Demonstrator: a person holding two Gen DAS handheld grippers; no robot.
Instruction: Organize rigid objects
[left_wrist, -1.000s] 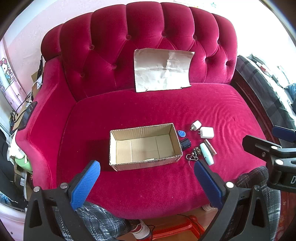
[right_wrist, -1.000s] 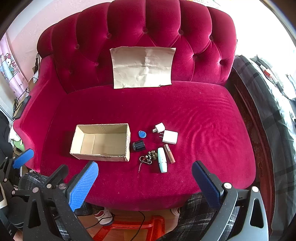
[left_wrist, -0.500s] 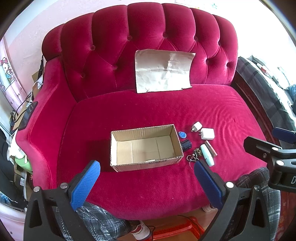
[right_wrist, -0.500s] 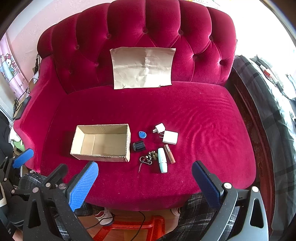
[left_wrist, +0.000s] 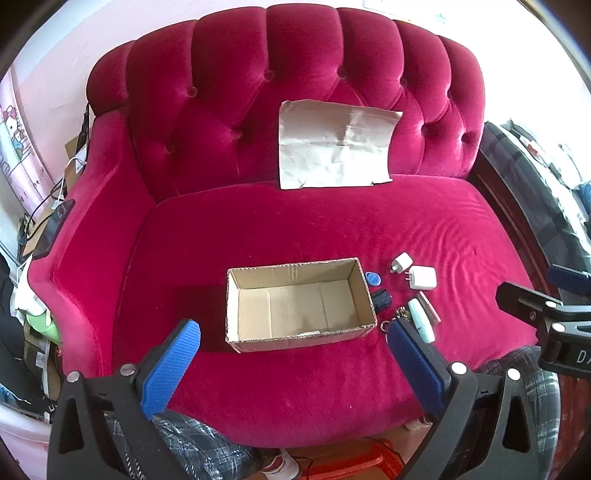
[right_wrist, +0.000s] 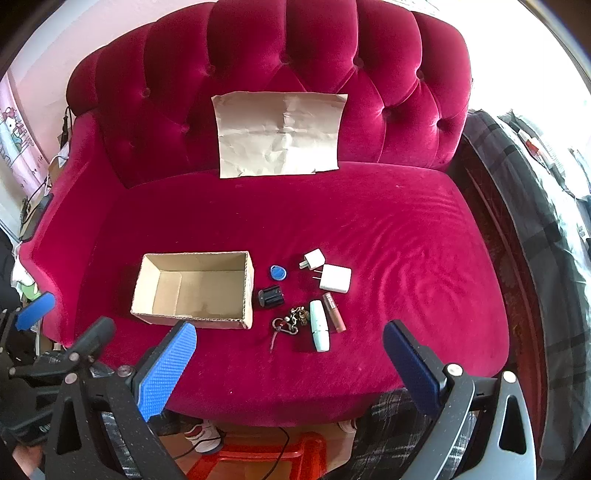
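An empty open cardboard box (left_wrist: 299, 304) (right_wrist: 195, 290) sits on the red velvet sofa seat. To its right lie small items: a blue tag (right_wrist: 277, 273), a black block (right_wrist: 271, 296), two white chargers (right_wrist: 313, 259) (right_wrist: 335, 278), a key bunch (right_wrist: 291, 322), a pale mint tube (right_wrist: 319, 330) and a brown lip tube (right_wrist: 334, 311). My left gripper (left_wrist: 293, 363) is open, in front of the box. My right gripper (right_wrist: 290, 363) is open, in front of the items. Both are empty and above the seat's front edge.
A creased sheet of brown paper (left_wrist: 332, 149) leans on the sofa back. A dark plaid bed (right_wrist: 535, 221) is at the right. Cables and clutter (left_wrist: 48, 206) lie left of the sofa arm. A red stool (right_wrist: 258, 458) stands below the seat front.
The left gripper has edged slightly, so the box sits a little lower and to the right in its view. The right gripper and all items have not moved.
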